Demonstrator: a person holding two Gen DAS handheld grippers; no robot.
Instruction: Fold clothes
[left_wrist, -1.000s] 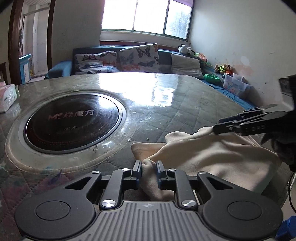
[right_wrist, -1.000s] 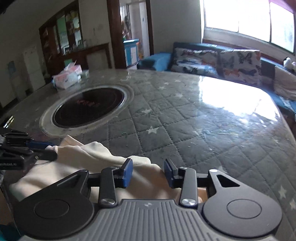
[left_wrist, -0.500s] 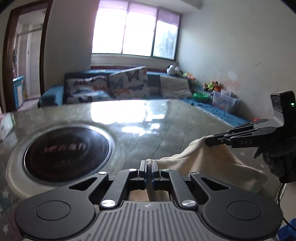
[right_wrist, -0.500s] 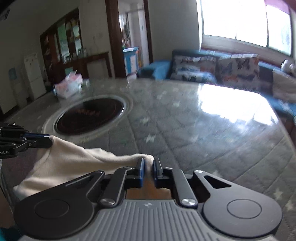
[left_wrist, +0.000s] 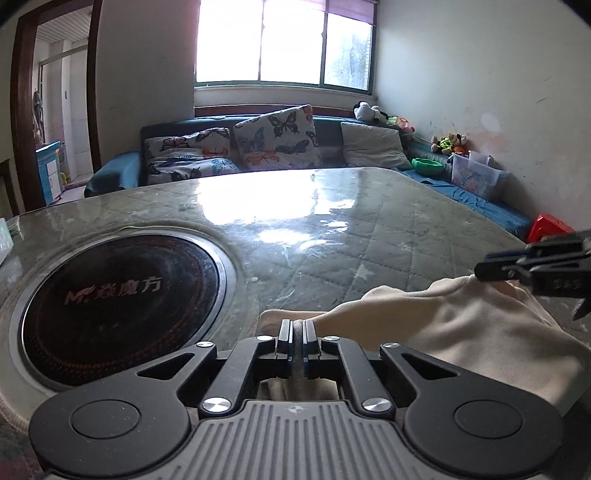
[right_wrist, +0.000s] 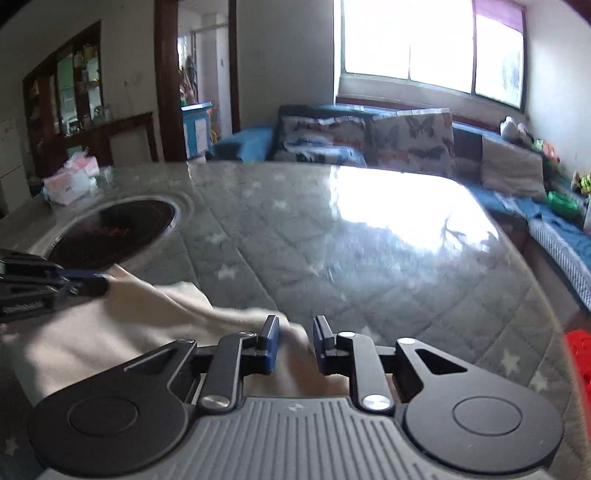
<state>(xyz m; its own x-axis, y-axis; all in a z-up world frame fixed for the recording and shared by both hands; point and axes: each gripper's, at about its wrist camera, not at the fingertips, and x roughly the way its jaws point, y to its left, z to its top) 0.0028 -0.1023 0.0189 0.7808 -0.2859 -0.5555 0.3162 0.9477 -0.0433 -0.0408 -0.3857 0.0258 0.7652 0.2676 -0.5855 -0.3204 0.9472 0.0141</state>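
From my left wrist camera, the round black cooktop sits at nine o'clock in the quilted tabletop, and my left tongs at six o'clock are clamped tight on an edge of the cream garment, which drapes off toward three o'clock. Over on the right wrist camera, that same cream garment lies at the near tabletop edge from eight to six o'clock, and my right tongs stand apart with a fold of cloth lying loose between the blue pads.
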